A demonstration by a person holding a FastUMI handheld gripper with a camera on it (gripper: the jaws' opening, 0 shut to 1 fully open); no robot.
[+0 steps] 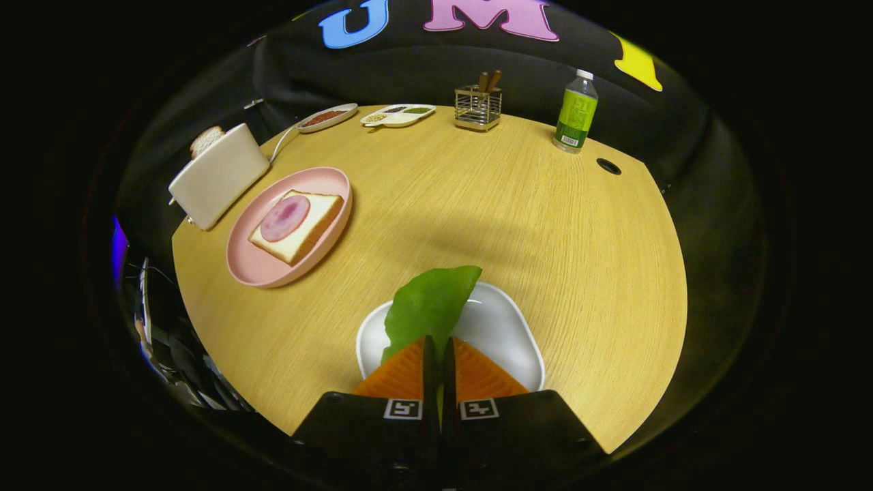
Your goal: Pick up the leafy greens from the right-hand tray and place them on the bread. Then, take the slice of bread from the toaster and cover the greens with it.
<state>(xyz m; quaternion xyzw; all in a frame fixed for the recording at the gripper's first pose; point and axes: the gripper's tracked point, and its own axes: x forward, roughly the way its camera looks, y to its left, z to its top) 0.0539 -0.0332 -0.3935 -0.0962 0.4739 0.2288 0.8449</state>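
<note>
My gripper [438, 343] is shut on the green leaf [430, 303], which sticks up and forward from between the fingertips, above the white tray [508, 341]. Beyond and to the left lies a pink plate [256, 269] holding a slice of bread [307, 235] topped with a round slice of ham [285, 218]. Further left stands a white toaster [218, 174] with another bread slice [206, 140] poking out of its slot.
At the table's far edge sit a small oval dish [327, 116], a divided white condiment dish [399, 114], a wire holder with wooden utensils [478, 108] and a green-labelled bottle [576, 114]. A cable hole [608, 166] lies near the bottle. Bare wooden tabletop [477, 204] spreads ahead.
</note>
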